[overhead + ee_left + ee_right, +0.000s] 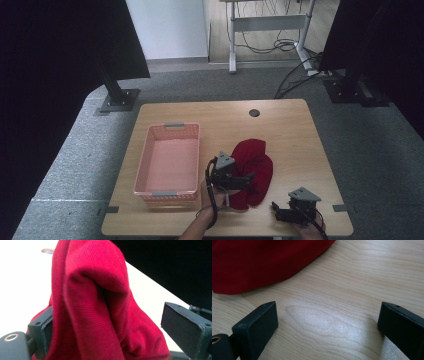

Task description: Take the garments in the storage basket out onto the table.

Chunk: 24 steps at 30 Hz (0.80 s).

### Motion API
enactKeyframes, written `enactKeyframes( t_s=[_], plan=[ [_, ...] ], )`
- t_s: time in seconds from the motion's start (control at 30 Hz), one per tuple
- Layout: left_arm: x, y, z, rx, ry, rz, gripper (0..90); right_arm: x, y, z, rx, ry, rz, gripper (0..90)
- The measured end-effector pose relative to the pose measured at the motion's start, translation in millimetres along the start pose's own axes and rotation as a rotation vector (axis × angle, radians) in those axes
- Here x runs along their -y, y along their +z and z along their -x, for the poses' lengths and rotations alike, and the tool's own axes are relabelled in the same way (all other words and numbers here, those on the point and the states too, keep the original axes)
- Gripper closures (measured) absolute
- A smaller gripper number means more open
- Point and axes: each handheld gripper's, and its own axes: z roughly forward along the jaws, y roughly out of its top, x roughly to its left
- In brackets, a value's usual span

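Hand-held gripper [248, 176] over red cloth [255, 162]

Light wood-grain table [295, 130] with rounded corners, standing on grey carpet [380, 145]; a dark round grommet [254, 113] is set near its far edge. Lying directly on it: pink plastic basket [145, 170] at left, long side running front to back, and crumpled red cloth [260, 160] just right of centre. Basket and cloth apart.

Red cloth [100, 315] finely ribbed knit, matt; table [342, 302] smooth pale wood; basket [167, 165] pink plastic
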Motion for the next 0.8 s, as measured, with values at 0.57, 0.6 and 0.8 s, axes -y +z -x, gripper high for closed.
enactKeyframes(
  t_s=[0.57,0.6,0.8],
  plan=[
    [18.5,-59.2,-16.6,-0.02,0.019,0.031,5.6,0.0,-0.1,-0.2,-0.001,0.002,-0.002,2.7],
    [20.1,-63.1,-17.6,-0.022,0.024,0.028,5.4,0.0,-0.1,-0.2,-0.001,0.002,-0.002,2.7],
    [31.1,-92.1,-23.7,-0.021,0.048,0.038,5.5,0.0,-0.1,-0.1,0.0,0.001,-0.002,2.7]
  ],
)
